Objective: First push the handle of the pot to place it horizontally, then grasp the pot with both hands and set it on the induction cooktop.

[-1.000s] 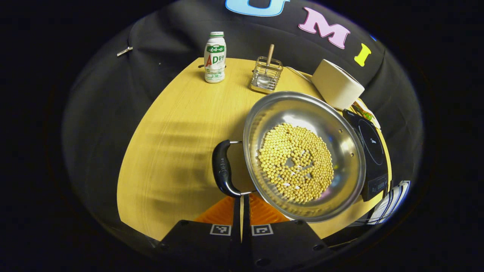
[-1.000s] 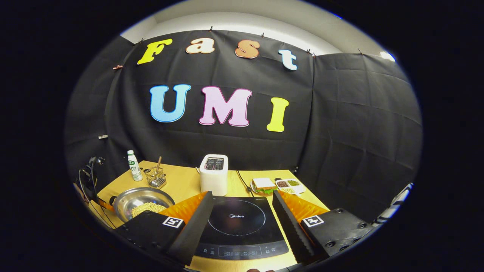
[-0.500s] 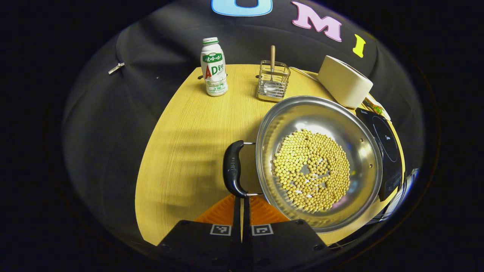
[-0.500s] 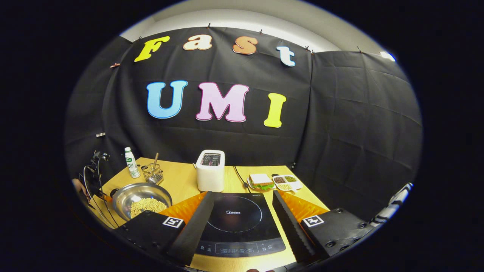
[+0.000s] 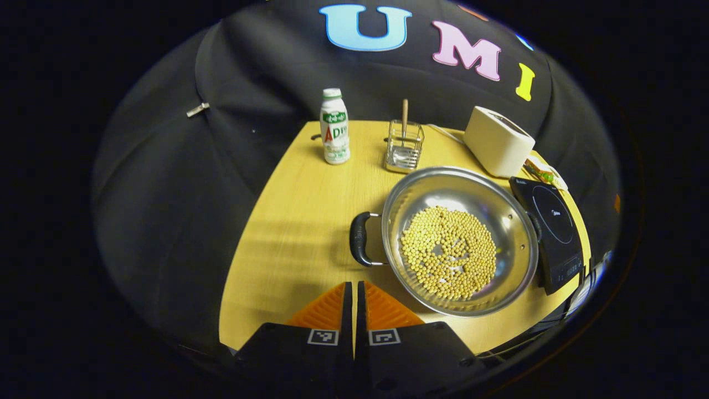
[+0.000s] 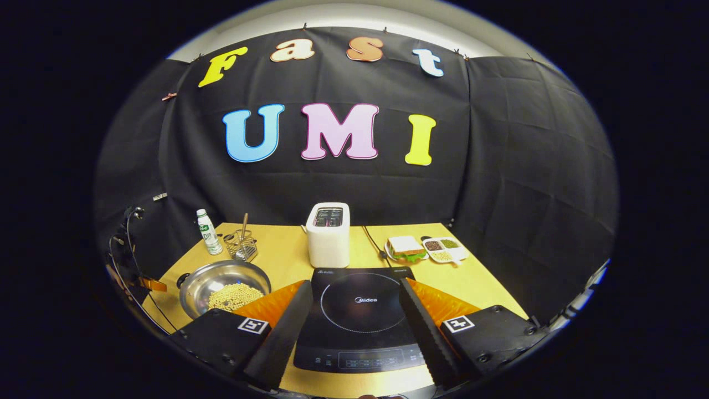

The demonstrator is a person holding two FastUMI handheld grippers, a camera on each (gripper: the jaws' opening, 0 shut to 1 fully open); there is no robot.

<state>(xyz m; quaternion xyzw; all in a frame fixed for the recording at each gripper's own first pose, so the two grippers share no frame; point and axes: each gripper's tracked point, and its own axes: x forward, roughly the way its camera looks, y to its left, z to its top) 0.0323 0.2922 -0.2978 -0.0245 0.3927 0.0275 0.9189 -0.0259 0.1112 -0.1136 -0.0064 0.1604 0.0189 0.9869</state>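
Left gripper fingers together, just short of the pot handle — round steel, beans inside. Right gripper fingers apart, framing the flat glassy cooktop.

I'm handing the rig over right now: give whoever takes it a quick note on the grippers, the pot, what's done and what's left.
Left gripper: shut, empty, just short of the pot handle.
Right gripper: open, empty, above the induction cooktop.
Pot of beans sits on the table, beside the cooktop, not on it.
Done: near handle appears to lie flat.
Left: grasp both handles, lift the pot and set it on the cooktop.
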